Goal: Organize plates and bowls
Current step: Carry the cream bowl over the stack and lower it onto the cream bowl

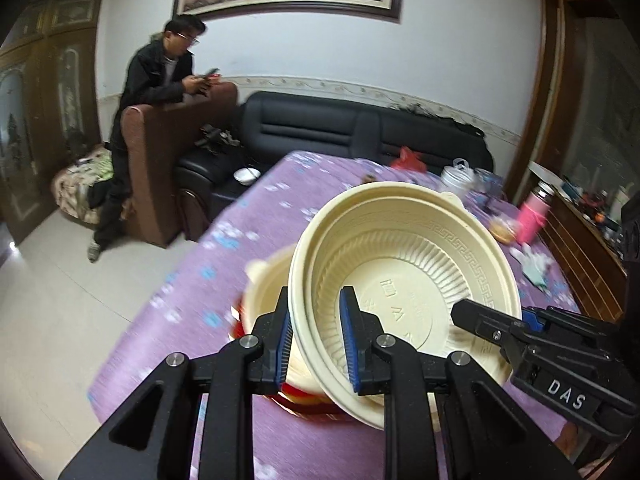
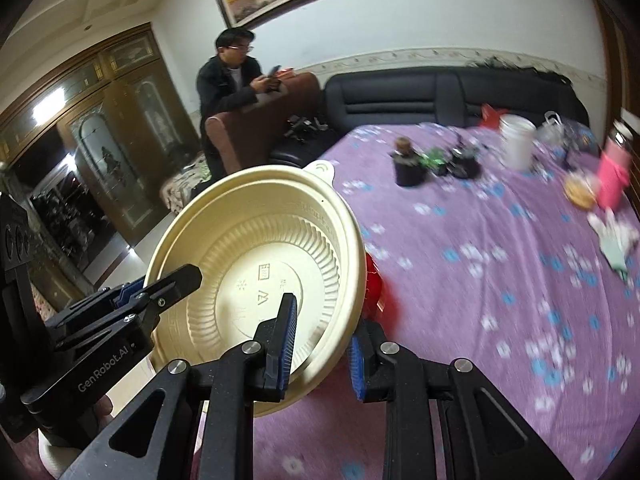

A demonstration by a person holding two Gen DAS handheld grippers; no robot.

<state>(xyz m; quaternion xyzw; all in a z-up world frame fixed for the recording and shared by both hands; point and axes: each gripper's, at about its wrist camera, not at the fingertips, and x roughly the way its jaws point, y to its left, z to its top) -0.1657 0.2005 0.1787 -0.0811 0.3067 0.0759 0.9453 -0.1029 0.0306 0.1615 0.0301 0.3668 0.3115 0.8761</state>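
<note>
A cream plastic bowl with a ribbed inside and a patterned rim is held tilted above the purple table. My left gripper is shut on its near rim, one pad inside and one outside. My right gripper is shut on the opposite rim of the same bowl. Each gripper shows in the other's view, the right one and the left one. Under the bowl sit another cream bowl and a red dish, mostly hidden; the red dish also shows in the right wrist view.
The table has a purple flowered cloth. At its far side stand a white tub, a pink bottle, dark small pots, a bun and a cloth. A black sofa and a man are beyond.
</note>
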